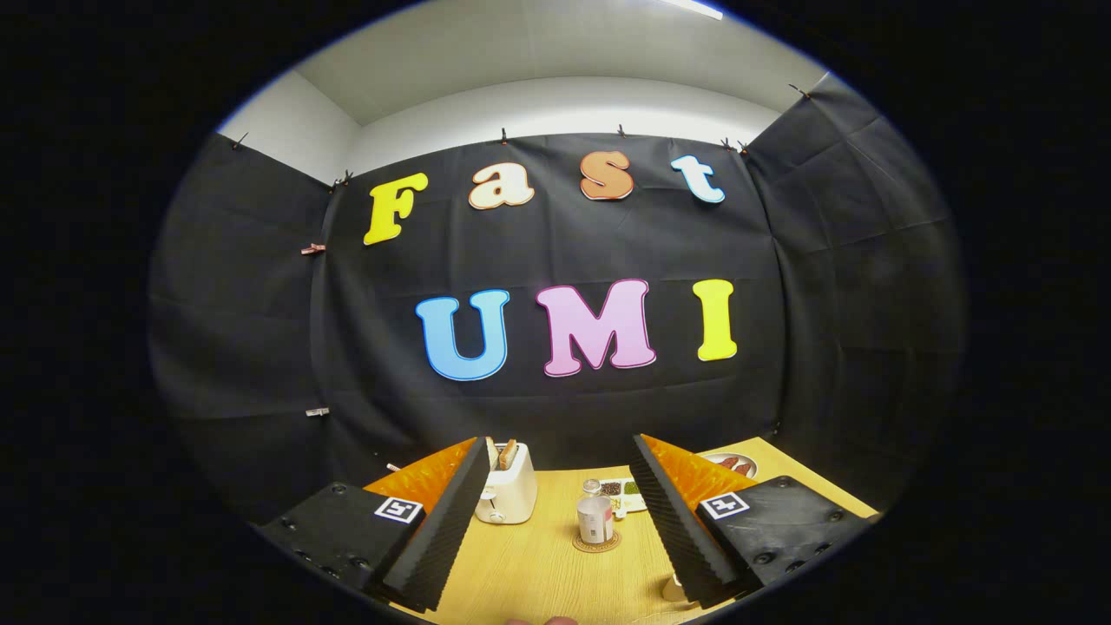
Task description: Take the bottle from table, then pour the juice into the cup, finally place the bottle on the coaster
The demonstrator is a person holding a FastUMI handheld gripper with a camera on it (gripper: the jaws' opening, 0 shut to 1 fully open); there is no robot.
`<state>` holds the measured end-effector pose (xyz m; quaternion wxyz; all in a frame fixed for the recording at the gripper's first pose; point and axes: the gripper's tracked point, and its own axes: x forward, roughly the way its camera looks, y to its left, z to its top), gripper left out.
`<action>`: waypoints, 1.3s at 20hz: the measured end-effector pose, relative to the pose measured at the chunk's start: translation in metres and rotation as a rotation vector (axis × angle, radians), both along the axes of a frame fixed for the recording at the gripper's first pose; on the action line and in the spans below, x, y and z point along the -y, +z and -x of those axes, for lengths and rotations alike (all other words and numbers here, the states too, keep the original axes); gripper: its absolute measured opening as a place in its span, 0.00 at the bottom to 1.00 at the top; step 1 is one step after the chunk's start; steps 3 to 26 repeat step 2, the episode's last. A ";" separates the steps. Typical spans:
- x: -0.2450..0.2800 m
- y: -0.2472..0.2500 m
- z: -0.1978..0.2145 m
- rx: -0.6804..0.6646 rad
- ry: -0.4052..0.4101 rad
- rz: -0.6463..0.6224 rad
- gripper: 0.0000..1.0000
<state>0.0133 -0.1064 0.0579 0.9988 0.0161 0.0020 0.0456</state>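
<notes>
Hand-held gripper fingers stand wide apart, holding nothing, low in the frame over the light wooden desk. Between and beyond them, a small cylindrical bottle with a white label stands upright on a round brown coaster. A white toaster holding bread slices sits left of it, beside the left finger.

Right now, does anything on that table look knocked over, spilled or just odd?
Nothing stands out. The bottle stands upright on the coaster, the toaster holds its toast, and the wooden table shows no spill. The claw is open, its fingers apart and short of the bottle.
</notes>
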 end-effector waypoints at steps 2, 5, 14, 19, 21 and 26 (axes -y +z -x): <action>-0.001 0.001 0.002 0.001 0.011 -0.004 0.99; -0.001 0.001 0.002 0.001 0.011 -0.004 0.99; -0.001 0.001 0.002 0.001 0.011 -0.004 0.99; -0.001 0.001 0.002 0.001 0.011 -0.004 0.99; -0.001 0.001 0.002 0.001 0.011 -0.004 0.99; -0.001 0.001 0.002 0.001 0.011 -0.004 0.99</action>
